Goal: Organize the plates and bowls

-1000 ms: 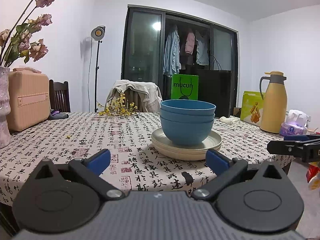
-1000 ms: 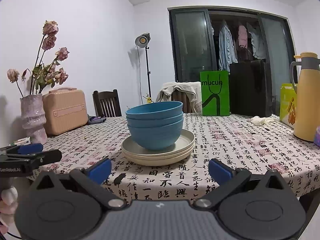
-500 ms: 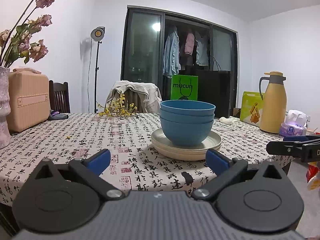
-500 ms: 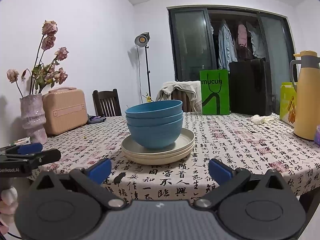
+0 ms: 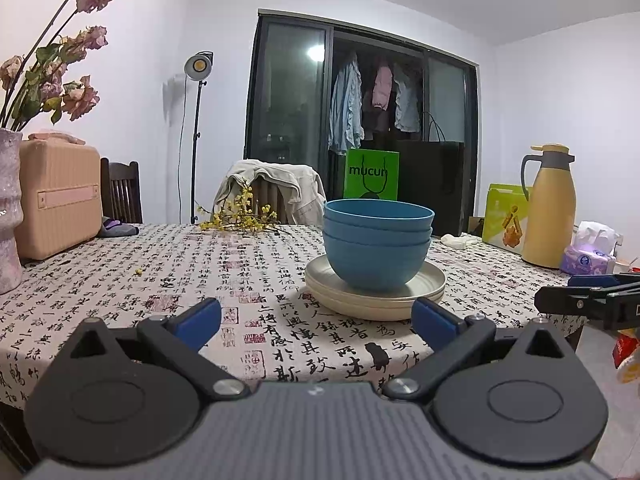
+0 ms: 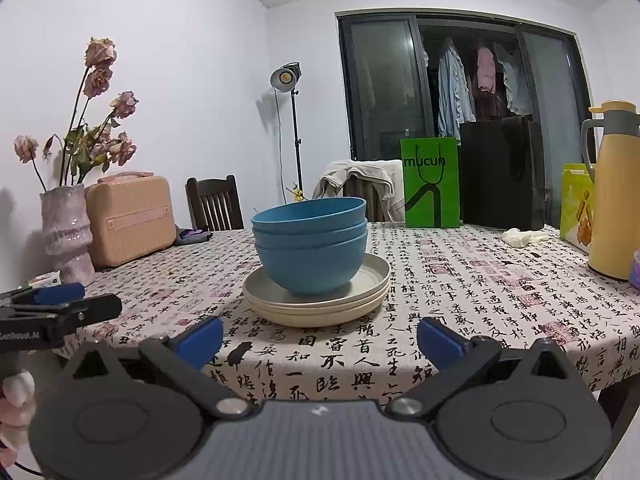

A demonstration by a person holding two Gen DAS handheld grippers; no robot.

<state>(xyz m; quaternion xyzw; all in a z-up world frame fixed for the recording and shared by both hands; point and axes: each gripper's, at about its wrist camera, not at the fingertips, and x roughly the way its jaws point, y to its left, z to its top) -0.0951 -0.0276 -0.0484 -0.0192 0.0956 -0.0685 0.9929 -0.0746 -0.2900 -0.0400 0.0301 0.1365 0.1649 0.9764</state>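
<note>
Left gripper (image 5: 316, 318) and right gripper (image 6: 320, 338) level, jaws spread, empty

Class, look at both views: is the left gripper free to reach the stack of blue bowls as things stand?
Probably yes. The left gripper is open and empty, aimed across bare tablecloth at the blue bowls on the plates; nothing lies between.

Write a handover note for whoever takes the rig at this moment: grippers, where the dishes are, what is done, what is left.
Left gripper: jaws open, empty, at the near table edge, aimed at the stack.
Right gripper: jaws open, empty, same pose further right.
Blue bowls: three nested, sitting on the cream plates, also stacked, mid tablecloth.
Done: bowls and plates each appear grouped.
Left: unclear from these views; nothing is gripped, so any separating or moving of the stack has not started.
</note>
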